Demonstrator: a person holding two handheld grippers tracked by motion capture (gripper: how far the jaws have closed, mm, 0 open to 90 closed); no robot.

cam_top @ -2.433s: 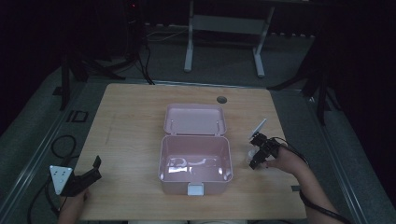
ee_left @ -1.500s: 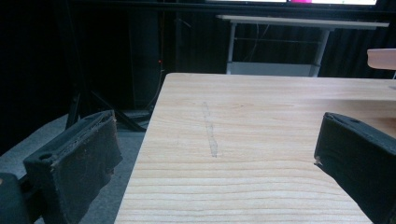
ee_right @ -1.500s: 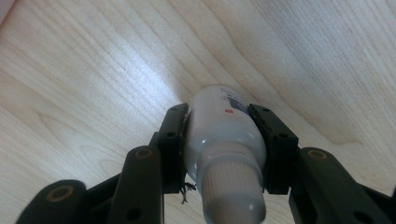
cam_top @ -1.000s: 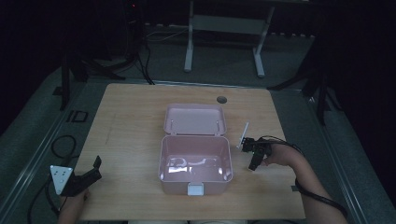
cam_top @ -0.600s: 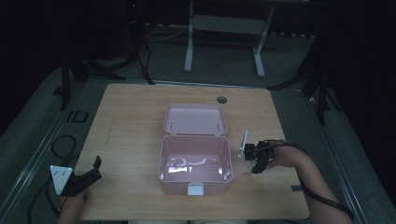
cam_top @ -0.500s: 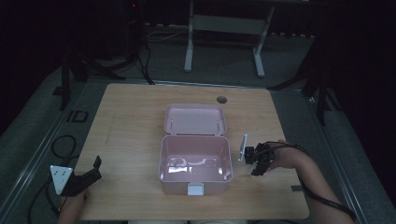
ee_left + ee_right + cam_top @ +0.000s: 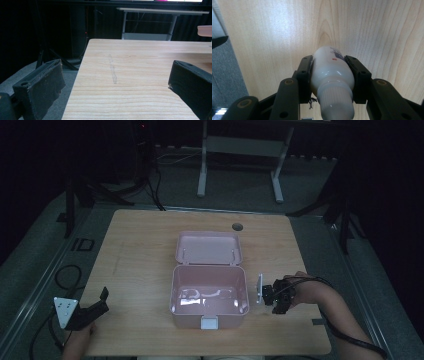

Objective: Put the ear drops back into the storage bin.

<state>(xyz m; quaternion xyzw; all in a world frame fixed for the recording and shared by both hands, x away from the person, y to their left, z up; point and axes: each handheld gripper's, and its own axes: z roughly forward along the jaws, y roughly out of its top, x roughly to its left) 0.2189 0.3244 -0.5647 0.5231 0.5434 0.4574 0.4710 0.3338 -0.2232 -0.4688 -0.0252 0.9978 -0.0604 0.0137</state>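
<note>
An open pink box [image 7: 186, 317] stands in the middle of the wooden table [image 7: 135, 255], its lid [image 7: 208, 248] laid back flat behind it. My right gripper [image 7: 274, 299] hovers just right of the box's right wall, with its pale plate turned toward the box. In the right gripper view it [image 7: 329, 62] is shut on a white plastic bottle [image 7: 327, 71] with a ribbed cap, held above bare wood. My left gripper [image 7: 101, 301] rests at the table's front left corner. It [image 7: 116, 85] is open, with nothing between its jaws.
A round cable hole [image 7: 237, 226] lies near the table's far edge. A metal stand [image 7: 240, 145] is on the floor behind the table, and cables [image 7: 65, 275] lie on the floor at the left. A corner of the pink lid [image 7: 205, 30] shows far right.
My right gripper has carried the bottle from beside the lid toward the front, closer to the box's right wall, and has turned. The left gripper has stayed still.
</note>
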